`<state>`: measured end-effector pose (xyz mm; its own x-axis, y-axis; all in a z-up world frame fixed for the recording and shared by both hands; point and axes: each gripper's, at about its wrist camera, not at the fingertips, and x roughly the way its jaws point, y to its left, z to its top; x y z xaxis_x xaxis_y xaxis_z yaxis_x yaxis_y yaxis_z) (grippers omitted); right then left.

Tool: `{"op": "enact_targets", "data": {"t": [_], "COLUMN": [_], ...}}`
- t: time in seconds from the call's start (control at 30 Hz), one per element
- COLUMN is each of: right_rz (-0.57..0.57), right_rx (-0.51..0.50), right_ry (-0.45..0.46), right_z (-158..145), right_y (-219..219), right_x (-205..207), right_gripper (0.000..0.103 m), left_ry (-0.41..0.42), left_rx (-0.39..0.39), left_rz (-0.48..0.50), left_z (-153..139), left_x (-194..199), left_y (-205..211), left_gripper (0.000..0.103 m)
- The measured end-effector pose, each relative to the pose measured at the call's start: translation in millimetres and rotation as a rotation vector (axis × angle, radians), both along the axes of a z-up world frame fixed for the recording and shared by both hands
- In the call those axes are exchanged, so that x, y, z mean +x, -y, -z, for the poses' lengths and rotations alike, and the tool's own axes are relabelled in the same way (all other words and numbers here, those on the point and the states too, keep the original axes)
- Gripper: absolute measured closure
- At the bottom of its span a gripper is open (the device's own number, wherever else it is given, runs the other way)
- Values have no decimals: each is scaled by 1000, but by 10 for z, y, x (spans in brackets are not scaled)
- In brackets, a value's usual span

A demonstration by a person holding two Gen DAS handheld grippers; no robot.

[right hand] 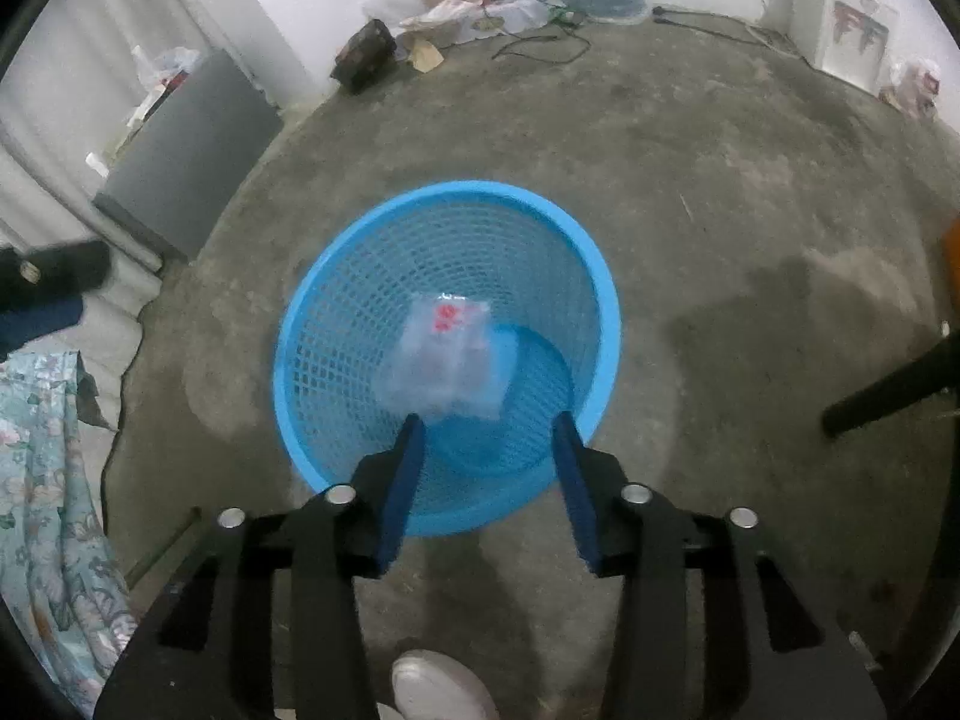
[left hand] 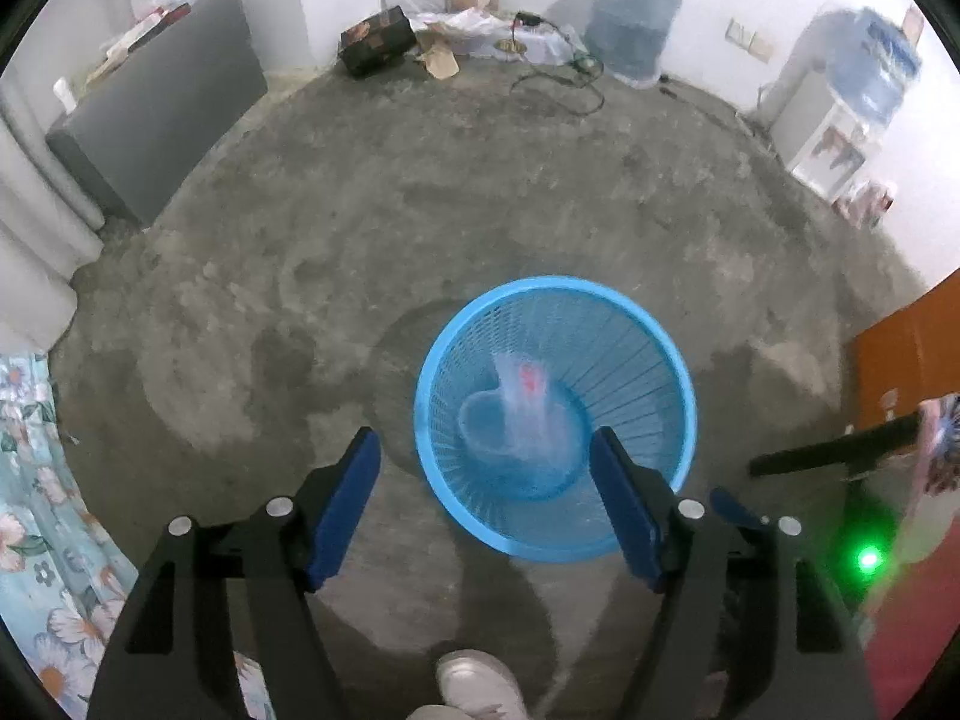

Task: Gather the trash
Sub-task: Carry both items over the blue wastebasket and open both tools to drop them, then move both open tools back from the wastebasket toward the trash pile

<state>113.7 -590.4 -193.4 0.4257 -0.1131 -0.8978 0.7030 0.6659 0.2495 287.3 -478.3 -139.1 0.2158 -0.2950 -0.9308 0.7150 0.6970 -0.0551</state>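
While both grippers gape above blue basket (right hand: 312, 312), clear wrapper (right hand: 447, 360) blurs inside.

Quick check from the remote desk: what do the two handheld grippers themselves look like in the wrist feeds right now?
Both match: the left gripper and right gripper have matte black angular frames with round silver bolt heads, and flat blue pads line the fingers. No cables, markings or sleeves show.

Bare concrete floor (left hand: 420, 192) lay open around blue basket (right hand: 300, 360), clear plastic bag (right hand: 444, 360) occupied basket mouth, shoe (right hand: 438, 690) stood near basket.
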Motion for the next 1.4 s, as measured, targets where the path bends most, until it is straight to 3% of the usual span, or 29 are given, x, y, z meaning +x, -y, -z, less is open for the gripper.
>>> {"op": "enact_targets", "data": {"t": [0.13, 0.33, 0.53, 0.6, 0.73, 1.03, 1.23, 1.4], "right_rz": [18, 26, -18, -38, -55, -115, -168, -191], "right_rx": [-37, -132, -280, -312, -312, -306, -311, -334], "right_ry": [30, 128, 256, 299, 368, 379, 375, 376], "right_z": [-161, -772, -1563, -1815, -2076, -2264, -2410, -2533], "right_y": [-86, -372, -755, -896, -1023, -1163, -1403, -1564], "right_x": [-127, -287, -421, -491, -554, -484, -468, -480], "right_gripper": [46, 34, 15, 13, 11, 9, 8, 8], "left_ry": [34, 78, 84, 72, 121, 174, 194, 258], "left_rx": [-65, -204, -316, -350, -409, -495, -513, -539], "left_rz": [25, 97, 121, 115, 67, -83, -173, -224], "left_z": [-300, -1014, -1798, -2015, -2368, -2644, -2743, -2855], "left_x": [-44, -260, -541, -635, -857, -1089, -1162, -1359], "left_y": [-123, -464, -1070, -1322, -1859, -2784, -3189, -3508], "left_gripper": [29, 27, 20, 15, 9, 6, 6, 6]}}
